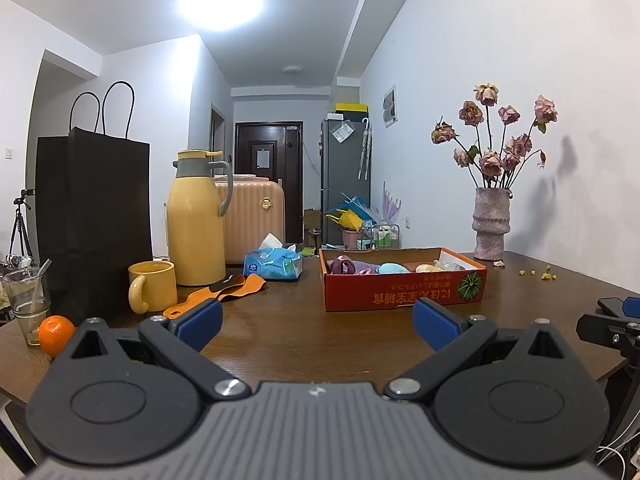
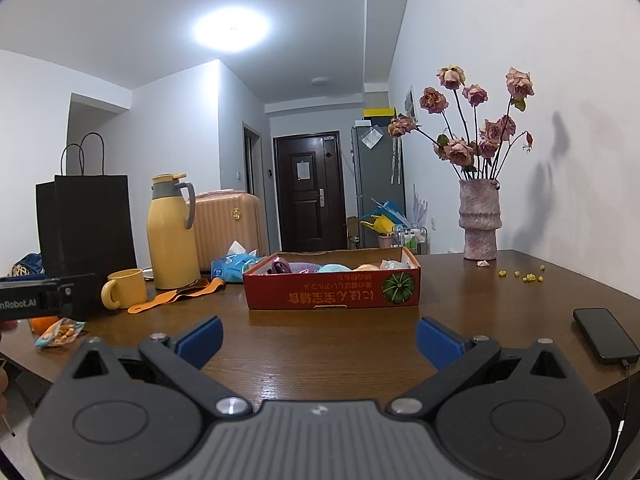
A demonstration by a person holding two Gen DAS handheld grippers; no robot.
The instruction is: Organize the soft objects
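From the left wrist camera, the left gripper [image 1: 316, 322] hovers low over the brown bench [image 1: 280, 332] with its blue fingers [image 1: 200, 324] spread wide and nothing between them. The red cardboard box [image 1: 404, 294] stands ahead and slightly right, with soft objects [image 1: 362, 267] in purple, pale blue and yellow lying inside it; an orange fabric strap [image 1: 218, 294] lies loose on the bench by the yellow mug [image 1: 152, 286]. That strap looks like the one soft thing still outside, so the approach should probably swing left, come down flat over its middle and pinch a fold, keeping clear of the mug and the thermos [image 1: 196, 220]. From the right wrist camera, the right gripper [image 2: 318, 342] is likewise wide and empty, facing the box [image 2: 332, 290] squarely; the phone [image 2: 606, 334] lies to its right. It could steady the box wall during the drop.
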